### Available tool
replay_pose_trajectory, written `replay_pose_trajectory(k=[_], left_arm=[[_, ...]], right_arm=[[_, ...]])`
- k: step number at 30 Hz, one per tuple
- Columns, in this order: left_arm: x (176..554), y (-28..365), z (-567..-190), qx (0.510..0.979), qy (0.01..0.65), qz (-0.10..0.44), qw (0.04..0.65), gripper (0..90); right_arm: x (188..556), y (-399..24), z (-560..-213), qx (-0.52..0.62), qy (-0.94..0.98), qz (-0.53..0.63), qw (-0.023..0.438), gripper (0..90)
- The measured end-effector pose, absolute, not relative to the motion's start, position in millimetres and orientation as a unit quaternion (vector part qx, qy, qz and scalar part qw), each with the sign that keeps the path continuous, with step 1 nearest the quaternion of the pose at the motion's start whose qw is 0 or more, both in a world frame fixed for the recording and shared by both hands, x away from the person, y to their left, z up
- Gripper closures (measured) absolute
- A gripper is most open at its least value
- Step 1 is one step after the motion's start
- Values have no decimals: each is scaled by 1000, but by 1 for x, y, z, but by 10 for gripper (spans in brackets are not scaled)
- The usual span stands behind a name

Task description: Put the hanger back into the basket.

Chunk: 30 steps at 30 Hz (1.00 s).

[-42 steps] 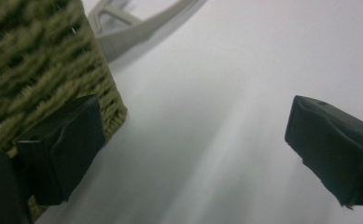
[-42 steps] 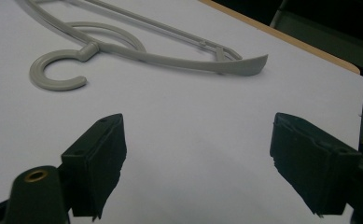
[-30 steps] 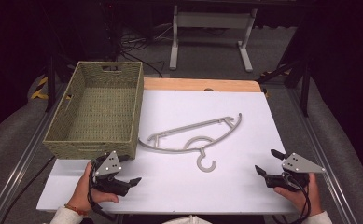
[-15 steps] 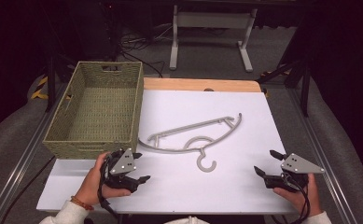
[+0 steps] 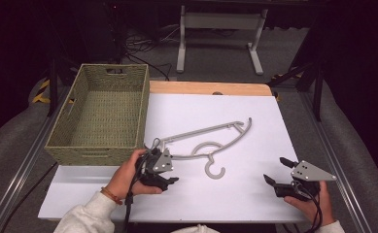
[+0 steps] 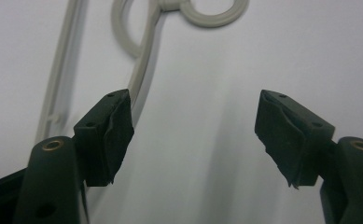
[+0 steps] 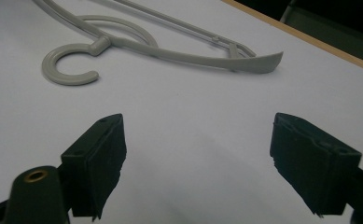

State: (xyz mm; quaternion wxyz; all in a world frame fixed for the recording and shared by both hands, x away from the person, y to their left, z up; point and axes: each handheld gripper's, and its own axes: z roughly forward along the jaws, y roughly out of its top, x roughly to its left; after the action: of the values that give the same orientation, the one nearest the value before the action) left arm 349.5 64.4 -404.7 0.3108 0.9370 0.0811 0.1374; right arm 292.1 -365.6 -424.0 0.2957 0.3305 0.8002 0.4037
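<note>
Woven basket (image 5: 99, 112) on table's left; grey hanger (image 5: 208, 141) flat beside it.

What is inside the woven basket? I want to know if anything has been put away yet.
The woven basket looks empty: its woven floor shows bare. The near wall hides a strip of floor just behind it. The grey hanger lies outside it, on the white table.

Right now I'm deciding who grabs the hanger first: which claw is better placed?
Left. The left claw sits open right beside the grey plastic hanger, whose bar runs just past its jaw in the left gripper view. The right claw, also open, rests apart from it.
</note>
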Motion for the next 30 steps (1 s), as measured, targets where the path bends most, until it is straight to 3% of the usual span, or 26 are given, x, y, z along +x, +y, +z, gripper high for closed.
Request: replay_pose_trajectory(k=[13,30], left_arm=[[388,19,-414,948,86,122,282,286],[433,5,-439,955,147,71,247,355]], right_arm=[[291,-366,-425,329,804,401,292,194],[291,-367,-426,331,805,398,290,192]])
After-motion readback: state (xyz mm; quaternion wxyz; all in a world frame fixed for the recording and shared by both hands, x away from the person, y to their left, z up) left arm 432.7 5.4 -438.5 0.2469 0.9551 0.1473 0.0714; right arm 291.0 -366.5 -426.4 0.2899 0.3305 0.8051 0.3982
